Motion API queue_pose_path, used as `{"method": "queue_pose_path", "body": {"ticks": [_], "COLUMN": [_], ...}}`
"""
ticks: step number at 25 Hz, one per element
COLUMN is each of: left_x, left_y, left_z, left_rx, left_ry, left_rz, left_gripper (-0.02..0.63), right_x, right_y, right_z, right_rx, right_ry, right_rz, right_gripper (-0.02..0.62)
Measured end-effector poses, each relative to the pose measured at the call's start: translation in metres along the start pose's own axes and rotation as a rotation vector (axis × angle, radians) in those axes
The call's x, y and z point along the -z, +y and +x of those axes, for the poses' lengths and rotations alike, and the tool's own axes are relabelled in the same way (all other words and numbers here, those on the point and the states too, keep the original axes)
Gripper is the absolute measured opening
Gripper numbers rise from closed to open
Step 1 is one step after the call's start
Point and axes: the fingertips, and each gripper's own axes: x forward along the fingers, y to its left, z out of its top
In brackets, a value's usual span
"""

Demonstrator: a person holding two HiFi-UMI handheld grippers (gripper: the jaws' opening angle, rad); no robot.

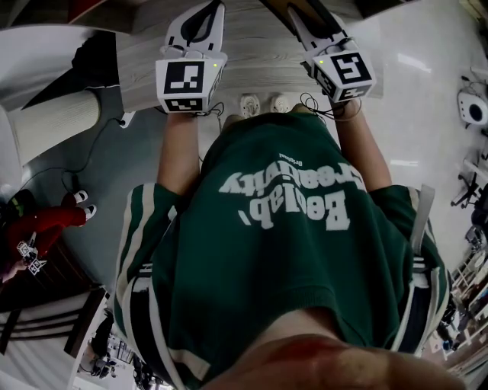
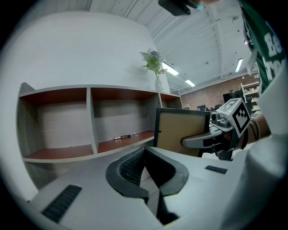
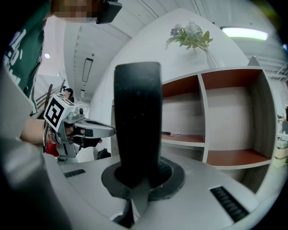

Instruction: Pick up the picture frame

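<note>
The picture frame (image 2: 182,132), black-rimmed with a brown back, is up in the air in front of the shelf unit, and my right gripper (image 2: 186,141) is shut on it. In the right gripper view the frame's black edge (image 3: 137,121) stands upright between that gripper's jaws (image 3: 137,174). My left gripper (image 2: 145,150) has its jaws together with nothing between them. It hangs beside the frame without touching it. The head view shows the left gripper (image 1: 202,19) and the right gripper (image 1: 309,15) side by side over a pale wooden top (image 1: 252,57).
A white shelf unit (image 2: 92,117) with reddish boards stands ahead. A vase of flowers (image 2: 155,67) sits on its top and a pen (image 2: 121,136) lies on one board. A person in red (image 1: 46,225) is on the floor at the left.
</note>
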Motion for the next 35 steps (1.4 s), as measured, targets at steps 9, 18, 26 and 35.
{"method": "queue_pose_path", "body": {"ticks": [9, 18, 26, 35], "left_x": [-0.007, -0.016, -0.009, -0.008], "left_y": [-0.014, -0.023, -0.010, -0.011], "left_z": [-0.004, -0.006, -0.001, 0.004], "left_rx": [-0.002, 0.004, 0.001, 0.004], "left_ry": [0.004, 0.003, 0.007, 0.009], "left_rz": [-0.002, -0.016, -0.009, -0.006], "left_gripper": [0.018, 0.018, 0.018, 0.018], "right_x": [-0.002, -0.009, -0.005, -0.002], "right_y": [0.002, -0.002, 0.000, -0.003], "right_z": [-0.014, -0.026, -0.010, -0.005], "right_rx": [-0.038, -0.017, -0.023, -0.041], "right_ry": [-0.016, -0.010, -0.005, -0.011], "right_rz": [-0.020, -0.006, -0.003, -0.005], "right_gripper": [0.038, 0.038, 0.038, 0.038]}}
